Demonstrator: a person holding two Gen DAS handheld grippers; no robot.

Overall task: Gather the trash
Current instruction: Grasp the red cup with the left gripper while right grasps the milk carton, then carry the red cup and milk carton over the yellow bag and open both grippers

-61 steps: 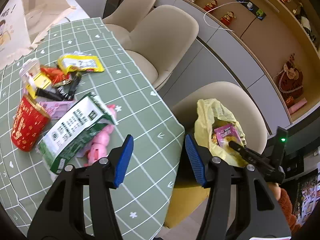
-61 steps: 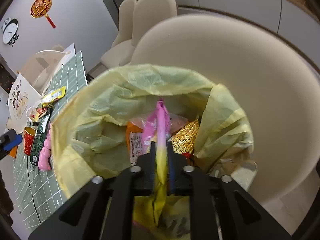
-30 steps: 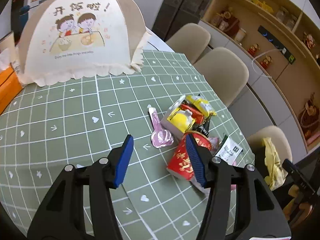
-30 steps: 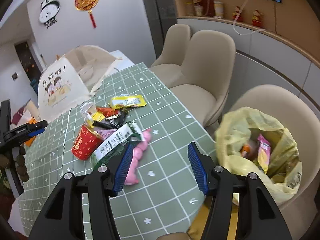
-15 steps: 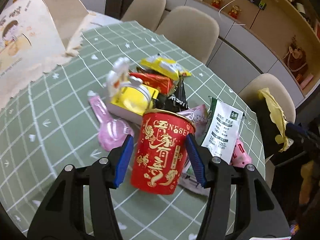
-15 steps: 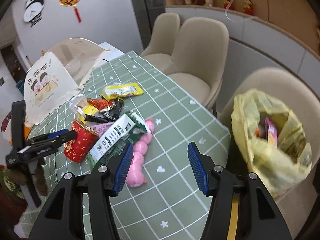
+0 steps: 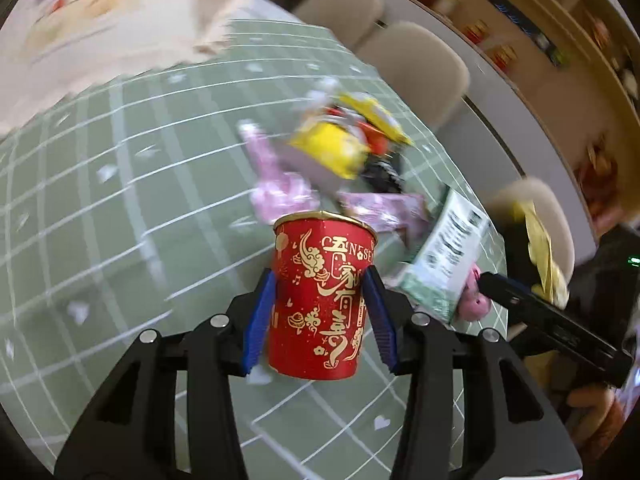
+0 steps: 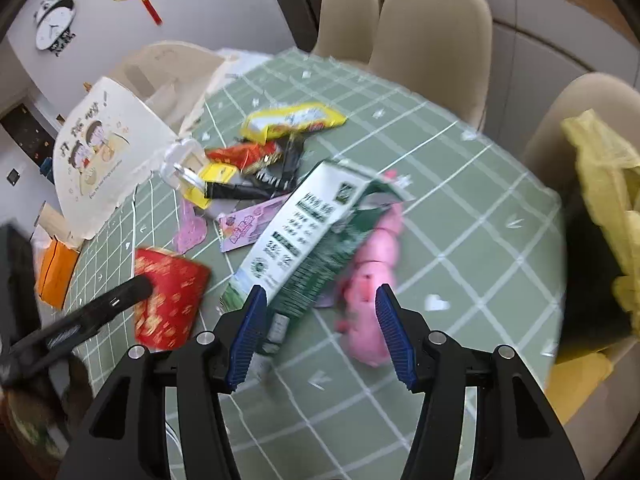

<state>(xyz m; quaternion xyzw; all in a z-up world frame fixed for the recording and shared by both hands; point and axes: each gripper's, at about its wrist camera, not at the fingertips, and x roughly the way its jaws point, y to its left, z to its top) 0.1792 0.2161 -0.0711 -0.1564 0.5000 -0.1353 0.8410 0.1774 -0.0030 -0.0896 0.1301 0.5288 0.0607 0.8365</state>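
My left gripper (image 7: 320, 316) is shut on a red paper cup (image 7: 320, 300) with gold print, its blue pads pressed on both sides; the cup also shows in the right wrist view (image 8: 168, 300). My right gripper (image 8: 318, 328) is open and empty, just above a green and white carton (image 8: 304, 240) and a pink piggy wrapper (image 8: 372, 280). Behind them lies a heap of trash: a yellow wrapper (image 8: 292, 122), a red wrapper (image 8: 240, 156), a pink packet (image 8: 248, 228). The yellow trash bag (image 8: 604, 184) sits on a chair at the right.
The green checked tablecloth (image 8: 460, 220) covers a round table. A cream mesh food cover (image 8: 104, 152) stands at the back left, an orange box (image 8: 56, 272) beside it. Beige chairs (image 8: 432, 28) ring the far edge.
My left gripper closed on the red cup. My right gripper moved down and closer to the carton and pink wrapper, away from the bag.
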